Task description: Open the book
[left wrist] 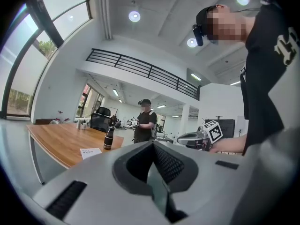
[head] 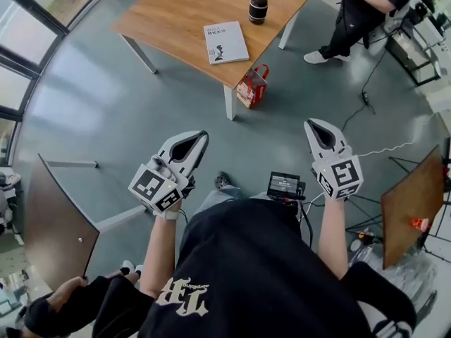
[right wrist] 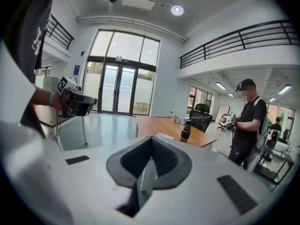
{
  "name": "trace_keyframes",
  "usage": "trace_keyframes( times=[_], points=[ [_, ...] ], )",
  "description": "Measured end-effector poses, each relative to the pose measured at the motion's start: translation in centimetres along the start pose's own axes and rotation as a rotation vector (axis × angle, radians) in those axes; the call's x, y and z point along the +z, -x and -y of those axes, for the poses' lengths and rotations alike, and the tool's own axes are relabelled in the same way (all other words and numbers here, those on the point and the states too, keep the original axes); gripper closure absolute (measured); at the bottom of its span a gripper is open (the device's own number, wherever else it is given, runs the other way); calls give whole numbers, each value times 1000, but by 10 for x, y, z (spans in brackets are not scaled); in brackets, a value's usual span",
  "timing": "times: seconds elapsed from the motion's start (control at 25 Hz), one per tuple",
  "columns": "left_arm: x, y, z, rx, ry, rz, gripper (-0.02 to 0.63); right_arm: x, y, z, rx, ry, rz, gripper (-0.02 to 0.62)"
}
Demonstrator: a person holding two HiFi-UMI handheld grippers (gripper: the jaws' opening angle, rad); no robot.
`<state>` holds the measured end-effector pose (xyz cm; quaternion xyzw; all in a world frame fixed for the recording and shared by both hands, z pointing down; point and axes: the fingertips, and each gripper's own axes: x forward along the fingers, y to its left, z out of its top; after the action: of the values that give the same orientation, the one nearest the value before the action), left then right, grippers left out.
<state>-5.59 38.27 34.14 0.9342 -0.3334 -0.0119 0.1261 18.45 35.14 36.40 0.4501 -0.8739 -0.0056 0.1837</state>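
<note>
Grey floor (head: 106,104) spreads across a tall, glass-fronted hall, and nearest the head camera is the wearer's own black shirt (head: 254,273), with both bare forearms reaching forward. The left gripper (head: 200,140) is held out over the floor with its jaws pressed together and nothing between them; its own view shows the two ribbed pads meeting along one seam. The right gripper (head: 313,126) is likewise closed and empty, level with the left one and well apart from it. A small device with a lit screen (head: 284,184) sits between the two forearms. Farther out, a red bag (head: 252,86) stands on the floor against the near leg of a wooden table (head: 183,13). The book (head: 225,42) lies flat and closed on that table near its front edge, cover up, well away from both grippers. Beyond it a dark bottle (head: 258,3) stands upright on the tabletop, apart from the book. Past the table's far corner another person (head: 359,13) in black clothes stands on the floor.
</note>
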Motion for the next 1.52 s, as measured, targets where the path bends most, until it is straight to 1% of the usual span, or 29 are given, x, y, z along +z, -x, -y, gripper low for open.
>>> trace_keyframes(
  times=[0.12, 0.24, 0.36, 0.64, 0.84, 1.0, 1.16, 1.36, 1.52],
  points=[
    [-3, 5, -17, -22, 17, -1, 600, 8, -13, -12, -4, 33, -9, 607],
    [-7, 10, -25, -39, 28, -7, 600, 7, -22, -22, -7, 66, -40, 606],
    [-9, 11, -33, -44, 40, -1, 600, 4, -29, -26, -2, 70, -66, 606],
    [-12, -2, -55, 3, 63, 4, 600, 2, -70, -11, 50, 74, -71, 606],
    [-2, -20, -78, 66, 56, 9, 600, 6, -110, -2, 128, 113, -55, 606],
    [7, -51, -95, 77, 48, -3, 600, 7, -134, 24, 150, 82, -45, 606],
    [10, -95, -111, 72, 48, -26, 600, 2, -156, 58, 161, 69, -36, 606],
    [13, -161, -123, 34, 29, -76, 600, -12, -178, 105, 170, 42, -58, 606],
    [20, -206, -135, 24, 25, -91, 600, -18, -197, 137, 186, 51, -66, 606]
  ],
)
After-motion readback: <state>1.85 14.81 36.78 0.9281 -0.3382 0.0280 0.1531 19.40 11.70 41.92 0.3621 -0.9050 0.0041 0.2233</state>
